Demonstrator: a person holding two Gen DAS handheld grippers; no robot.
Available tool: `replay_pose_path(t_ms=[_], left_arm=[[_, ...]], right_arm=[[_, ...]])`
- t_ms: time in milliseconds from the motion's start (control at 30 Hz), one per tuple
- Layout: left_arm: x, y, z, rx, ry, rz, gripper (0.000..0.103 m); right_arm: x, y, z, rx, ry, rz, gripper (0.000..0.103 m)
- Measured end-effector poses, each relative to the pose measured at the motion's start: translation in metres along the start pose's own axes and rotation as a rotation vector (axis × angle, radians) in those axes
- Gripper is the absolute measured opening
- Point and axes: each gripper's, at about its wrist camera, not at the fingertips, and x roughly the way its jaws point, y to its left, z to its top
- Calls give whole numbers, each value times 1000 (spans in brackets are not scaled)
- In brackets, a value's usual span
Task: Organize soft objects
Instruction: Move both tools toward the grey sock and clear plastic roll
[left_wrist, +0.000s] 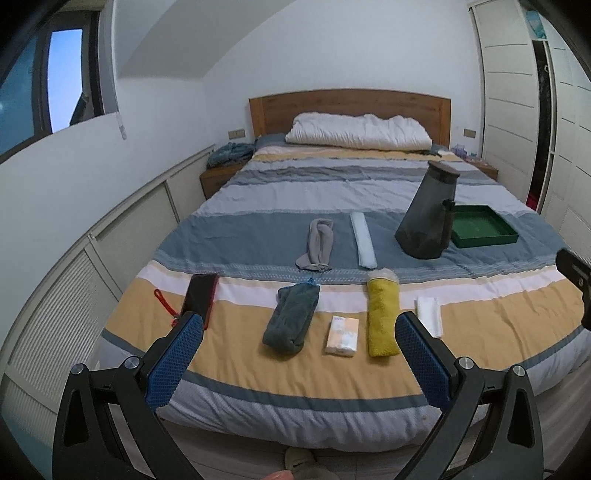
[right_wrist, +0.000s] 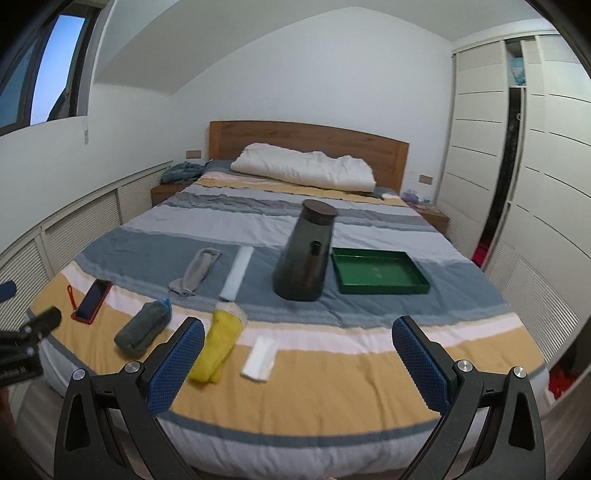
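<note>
Soft things lie across the foot of the striped bed (left_wrist: 332, 391): a dark grey rolled towel (left_wrist: 291, 319), a yellow towel (left_wrist: 382, 317), a tissue pack (left_wrist: 342, 336), a folded white cloth (left_wrist: 429, 314), a grey sock (left_wrist: 317, 243) and a pale blue roll (left_wrist: 363, 240). A green tray (left_wrist: 482, 225) sits at the right. My left gripper (left_wrist: 299, 332) hangs open above the bed's near edge, over the towel and tissue pack. My right gripper (right_wrist: 297, 339) is open too, holding nothing, with the yellow towel (right_wrist: 219, 345) and white cloth (right_wrist: 260, 356) between its fingers' lines.
A dark lidded jug (left_wrist: 430, 214) stands beside the tray. A phone in a red case (left_wrist: 199, 295) with a red strap lies at the left. A white pillow (left_wrist: 358, 131) and wooden headboard (left_wrist: 347, 103) are at the far end; wardrobe doors (right_wrist: 517, 184) line the right.
</note>
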Motion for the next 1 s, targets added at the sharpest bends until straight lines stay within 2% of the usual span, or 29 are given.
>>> replay_pose_path(t_ms=[133,167,233,367,467,733,1000], left_arm=[[40,5,15,-14,57,-19,102],[59,10,23,-27,91,-46,102],[83,16,33,-31,126,-43,102],[150,23,59,20,148,60,102],[186,23,70,34,143,98,102],[227,11,85,62,60,149,102],[250,-3,98,105,36,141,102]], right_arm=[[46,18,18,-30,-3,11,103],[58,22,22,-36,0,15,103],[89,32,33,-41,14,28,103],[151,50,55,-57,26,34,103],[196,65,70,-66,32,39,103],[309,103,90,-104,74,46,103],[372,122,95,-102,96,56,103]])
